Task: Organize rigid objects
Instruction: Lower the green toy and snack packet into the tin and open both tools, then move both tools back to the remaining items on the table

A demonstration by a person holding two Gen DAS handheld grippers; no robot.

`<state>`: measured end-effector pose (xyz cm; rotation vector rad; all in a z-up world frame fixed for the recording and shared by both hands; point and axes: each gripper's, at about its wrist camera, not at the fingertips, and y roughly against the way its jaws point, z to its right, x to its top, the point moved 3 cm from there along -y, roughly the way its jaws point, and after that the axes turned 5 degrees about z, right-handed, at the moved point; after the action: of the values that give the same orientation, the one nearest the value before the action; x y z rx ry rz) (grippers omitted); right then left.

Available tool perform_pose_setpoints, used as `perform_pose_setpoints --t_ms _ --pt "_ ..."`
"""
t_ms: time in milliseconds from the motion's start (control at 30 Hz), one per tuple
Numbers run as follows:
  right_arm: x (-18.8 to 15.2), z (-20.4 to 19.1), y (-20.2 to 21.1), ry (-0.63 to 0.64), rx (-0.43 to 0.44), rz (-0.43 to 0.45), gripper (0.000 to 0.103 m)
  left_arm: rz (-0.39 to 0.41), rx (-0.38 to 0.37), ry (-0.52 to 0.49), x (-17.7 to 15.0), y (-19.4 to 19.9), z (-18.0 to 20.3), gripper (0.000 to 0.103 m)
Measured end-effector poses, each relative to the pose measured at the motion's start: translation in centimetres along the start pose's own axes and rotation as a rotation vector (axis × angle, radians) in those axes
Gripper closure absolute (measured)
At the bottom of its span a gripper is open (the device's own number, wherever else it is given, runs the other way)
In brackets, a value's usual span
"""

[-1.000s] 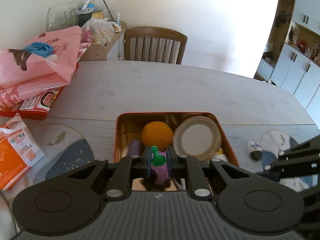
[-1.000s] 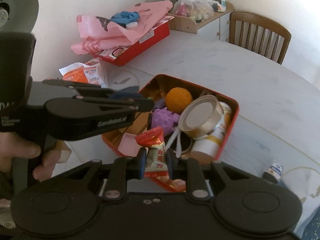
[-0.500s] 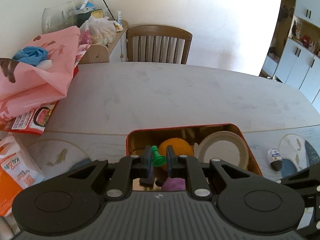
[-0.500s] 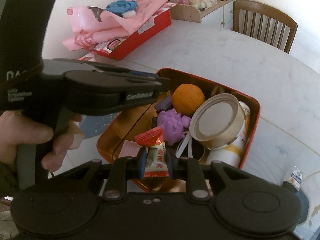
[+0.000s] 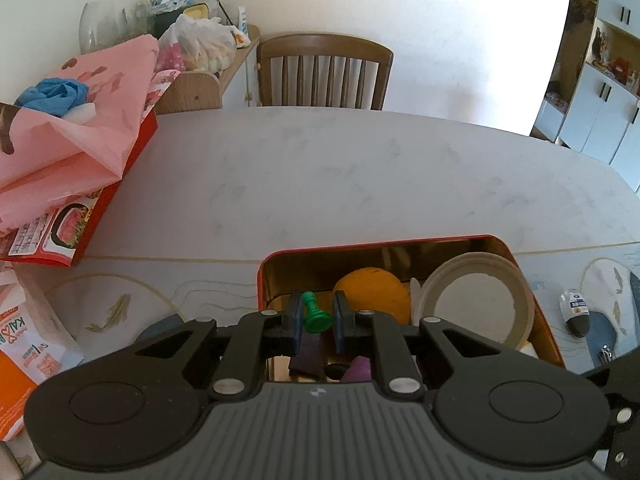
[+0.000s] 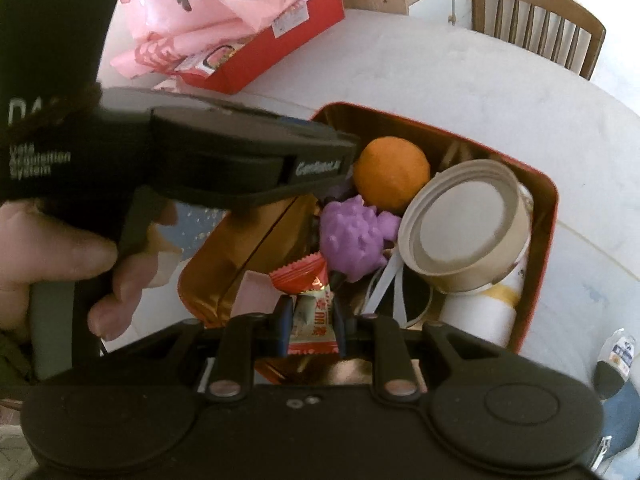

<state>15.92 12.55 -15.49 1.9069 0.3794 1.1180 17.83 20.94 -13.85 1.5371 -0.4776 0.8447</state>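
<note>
1. Since a second ago both of my claws have come in lower over the red tin (image 5: 496, 239), which now fills more of each view.
2. Left of the tin, by the left-wrist camera, lies a red box (image 5: 116, 192) with a pink bag (image 5: 80, 128) heaped on it and a blue cloth (image 5: 52, 94) on top.
3. Nearer than that box, well left of the tin, sits an orange packet (image 5: 16, 344).
4. My left claw (image 5: 316, 322) is over the tin's near-left corner, pinched tight on a green chess pawn (image 5: 314, 314) that stands up between the blue pads.
5. Inside the tin, just beyond the pawn, is an orange ball (image 5: 374, 290); right of it a beige lid (image 5: 478, 304) leans against the tin's right wall.
6. Right of the tin, on the table (image 5: 320, 176), lies a small bottle (image 5: 576, 312).
7. Behind the tin, at the table's far edge, stands a wooden chair (image 5: 324, 68).
8. By the right-wrist camera, my left hand (image 6: 68, 256) grips the left claw's handle at the tin's left side.
9. My right claw (image 6: 310, 326) is over the tin's near edge with a red candy wrapper (image 6: 310, 300) between its pads; the jaws have just eased a little wider, and the wrapper sits in the gap.
10. Just beyond the candy in the tin lies a purple knobbly toy (image 6: 352, 236).
</note>
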Motion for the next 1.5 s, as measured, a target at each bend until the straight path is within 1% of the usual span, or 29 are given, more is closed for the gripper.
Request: perform_pose_setpoints --t_ms 133,433,600,667,900,967,1000,1200,1267,1333,1400,1433,1467,1500 --pt "-0.3 -0.2 -0.2 0.016 -0.009 -0.001 0.077 -0.024 0.008 0.006 -0.3 -0.6 -0.3 0.088" --pt "-0.8 -0.6 0.2 0.004 -0.004 0.003 0.072 -0.037 0.002 0.011 -0.3 -0.5 -0.3 0.088" --pt "-1.0 -0.1 0.7 -0.021 0.001 0.032 0.065 -0.044 -0.012 0.030 -0.5 -0.2 -0.5 0.088" --pt "-1.1 0.1 1.1 -0.034 0.009 0.045 0.061 -0.043 -0.017 0.038 -0.7 0.2 -0.4 0.088" --pt "-1.5 0.4 3.3 -0.015 -0.002 0.108 0.052 -0.033 -0.031 0.036 -1.3 2.1 0.1 0.087" --pt "-1.7 0.6 3.8 -0.010 -0.007 0.122 0.044 -0.026 -0.036 0.034 -1.5 2.7 0.2 0.085" --pt "-1.6 0.5 4.1 -0.006 -0.012 0.129 0.042 -0.022 -0.038 0.033 -1.5 3.0 0.3 0.083" --pt "-2.3 1.1 6.0 -0.009 -0.028 0.168 0.038 -0.007 -0.054 0.044 -1.9 4.8 0.7 0.082" --pt "-2.4 1.4 6.6 -0.011 -0.036 0.185 0.034 0.001 -0.061 0.042 -2.0 5.4 1.1 0.081" --pt "-2.8 1.6 7.7 -0.011 -0.041 0.201 0.033 0.008 -0.066 0.039 -2.0 6.0 1.5 0.077" --pt "-3.1 1.8 8.4 -0.013 -0.042 0.218 0.031 0.020 -0.071 0.040 -2.0 6.6 1.9 0.064" --pt "-3.2 1.9 8.8 -0.015 -0.041 0.224 0.030 0.028 -0.073 0.040 -2.0 6.8 2.2 0.059" --pt "-3.4 2.0 9.0 -0.015 -0.041 0.230 0.030 0.034 -0.071 0.039 -2.0 7.1 2.4 0.051" --pt "-3.5 2.2 9.4 -0.015 -0.042 0.236 0.029 0.041 -0.068 0.037 -2.0 7.4 2.7 0.050"
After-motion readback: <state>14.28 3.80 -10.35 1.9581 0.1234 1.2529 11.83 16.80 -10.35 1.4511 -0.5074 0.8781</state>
